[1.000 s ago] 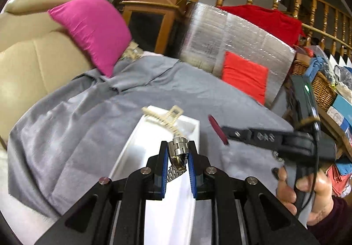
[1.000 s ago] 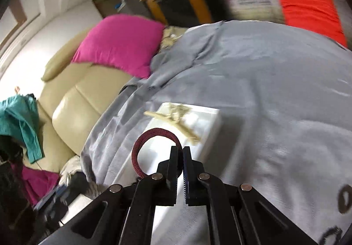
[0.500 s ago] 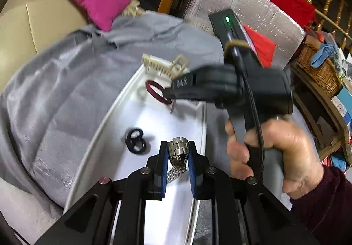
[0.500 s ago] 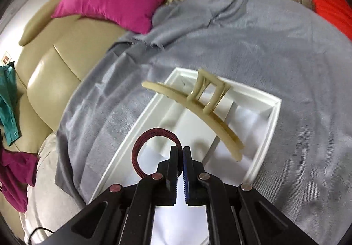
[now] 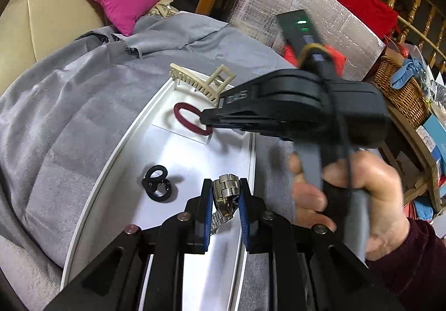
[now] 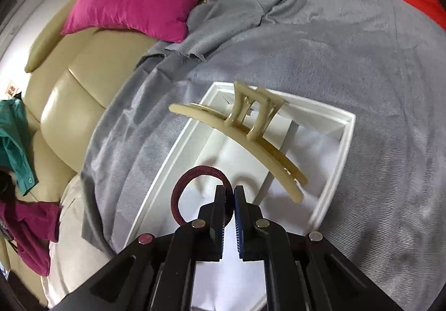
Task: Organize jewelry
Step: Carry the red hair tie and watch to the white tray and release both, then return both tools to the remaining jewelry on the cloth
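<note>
As L gripper (image 5: pixel 224 196) grips 1 watch (image 5: pixel 225 193) | R gripper (image 6: pixel 229 193) jaws opening, 1 maroon tie (image 6: pixel 192 180) between | 1 claw clip (image 6: pixel 245 132)

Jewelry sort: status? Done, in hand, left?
Done: black hair ties lie in the white tray; beige claw clip rests across its far end.
In hand: left gripper holds the metal watch band; right gripper is opening, maroon hair tie between its jaws over the tray.
Left: drop the tie, place the band.

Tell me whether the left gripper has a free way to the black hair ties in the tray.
Probably not yet. The left gripper is shut on a metal watch band. The black hair ties lie uncovered on the tray floor just left of it, so the path looks free once emptied.
</note>
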A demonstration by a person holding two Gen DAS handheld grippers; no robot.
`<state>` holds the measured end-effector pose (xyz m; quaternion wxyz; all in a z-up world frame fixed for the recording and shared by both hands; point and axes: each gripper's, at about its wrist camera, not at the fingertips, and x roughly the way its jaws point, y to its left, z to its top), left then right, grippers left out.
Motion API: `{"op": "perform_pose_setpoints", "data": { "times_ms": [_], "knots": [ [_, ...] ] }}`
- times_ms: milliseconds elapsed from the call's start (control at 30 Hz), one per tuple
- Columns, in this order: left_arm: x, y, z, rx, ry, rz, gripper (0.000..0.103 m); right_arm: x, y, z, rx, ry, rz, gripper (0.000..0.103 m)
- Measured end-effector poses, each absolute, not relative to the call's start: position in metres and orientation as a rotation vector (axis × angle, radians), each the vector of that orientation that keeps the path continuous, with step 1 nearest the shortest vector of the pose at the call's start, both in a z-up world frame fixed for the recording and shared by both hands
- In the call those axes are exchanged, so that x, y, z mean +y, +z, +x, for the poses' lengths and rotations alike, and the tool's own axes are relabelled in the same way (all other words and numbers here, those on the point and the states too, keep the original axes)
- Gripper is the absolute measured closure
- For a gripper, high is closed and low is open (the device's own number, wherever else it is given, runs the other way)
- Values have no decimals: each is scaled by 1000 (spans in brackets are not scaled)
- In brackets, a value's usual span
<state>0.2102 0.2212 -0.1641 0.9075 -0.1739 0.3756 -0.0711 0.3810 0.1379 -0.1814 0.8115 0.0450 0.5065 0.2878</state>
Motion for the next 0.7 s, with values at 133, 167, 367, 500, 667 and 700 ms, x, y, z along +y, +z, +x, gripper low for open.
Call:
{"op": "perform_pose_setpoints", "data": {
  "times_ms": [133,167,367,500,667,700],
  "knots": [
    [222,-165,216,767,-119,-357,84,116,-168,379,1055,635,188,89],
    [222,-165,217,767,-115,-357,83,110,-165,381,1051,631,211,82],
    [218,-167,228,768,-119,-346,83,91,-154,383,1024,628,259,78],
    [209,-166,232,770,-139,-309,83,70,-147,374,992,621,262,78],
    [206,-162,229,758,-138,-282,74,18,-138,360,943,570,286,78],
    [207,-160,227,745,-127,-276,74,3,-135,356,932,558,302,78]
  ]
}}
